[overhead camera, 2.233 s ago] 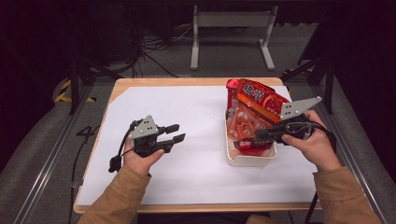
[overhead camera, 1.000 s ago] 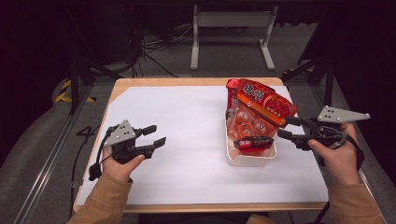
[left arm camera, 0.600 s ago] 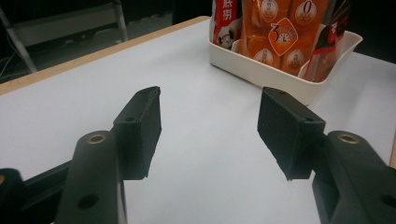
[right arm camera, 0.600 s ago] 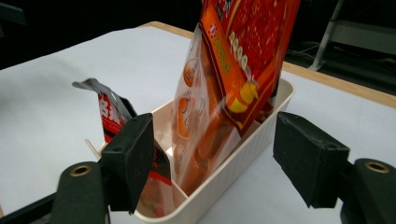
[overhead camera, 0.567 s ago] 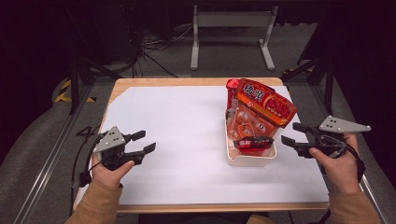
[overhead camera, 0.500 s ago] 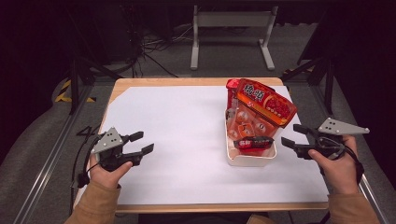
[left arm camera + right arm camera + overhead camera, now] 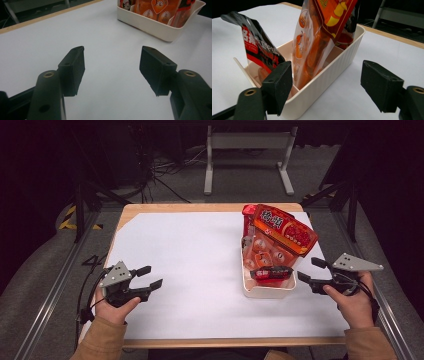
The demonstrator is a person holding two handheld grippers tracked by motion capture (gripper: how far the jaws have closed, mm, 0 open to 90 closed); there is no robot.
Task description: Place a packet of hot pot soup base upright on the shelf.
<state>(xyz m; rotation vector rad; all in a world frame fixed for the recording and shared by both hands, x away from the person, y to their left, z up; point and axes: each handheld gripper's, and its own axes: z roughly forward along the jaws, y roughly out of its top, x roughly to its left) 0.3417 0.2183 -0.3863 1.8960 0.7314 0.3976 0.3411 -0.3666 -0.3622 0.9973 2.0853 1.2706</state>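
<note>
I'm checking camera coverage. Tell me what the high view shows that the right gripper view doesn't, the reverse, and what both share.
High view alone: the person's hands, the left claw open over the white table, and the floor around it. Right gripper view alone: a divider inside the bin and the ribbing on its wall, seen close between open jaws. Both: the white bin of snack packets.

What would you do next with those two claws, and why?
Probably lower both onto the table and rest. The right claw and left claw hang open and empty, apart from the white bin, where the snack packets already stand.
</note>
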